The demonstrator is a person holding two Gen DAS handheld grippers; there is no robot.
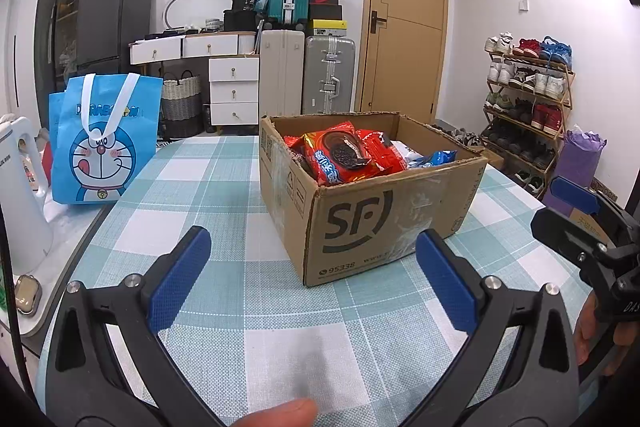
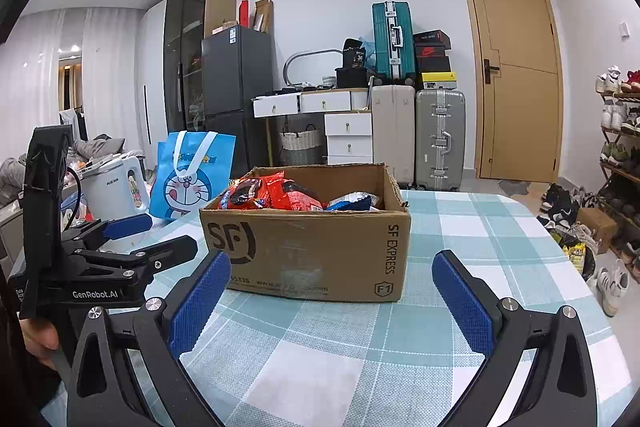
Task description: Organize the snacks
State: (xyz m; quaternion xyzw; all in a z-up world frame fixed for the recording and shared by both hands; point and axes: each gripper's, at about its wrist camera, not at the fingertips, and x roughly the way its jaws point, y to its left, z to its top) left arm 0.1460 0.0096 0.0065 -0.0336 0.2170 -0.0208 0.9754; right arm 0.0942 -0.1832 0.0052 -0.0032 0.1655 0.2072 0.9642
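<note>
Snack packets (image 1: 344, 157) fill the SF cardboard box (image 1: 372, 215); none lie outside it. Left hand-held gripper (image 1: 312, 279) and right hand-held gripper (image 2: 332, 299) gape, released, before the box.

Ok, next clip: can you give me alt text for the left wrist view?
An open cardboard box full of red and blue snack packets sits on a checked tablecloth, just ahead of the open, empty left gripper. A blue cartoon tote bag stands at the left, and the right gripper shows at the right edge.
</note>
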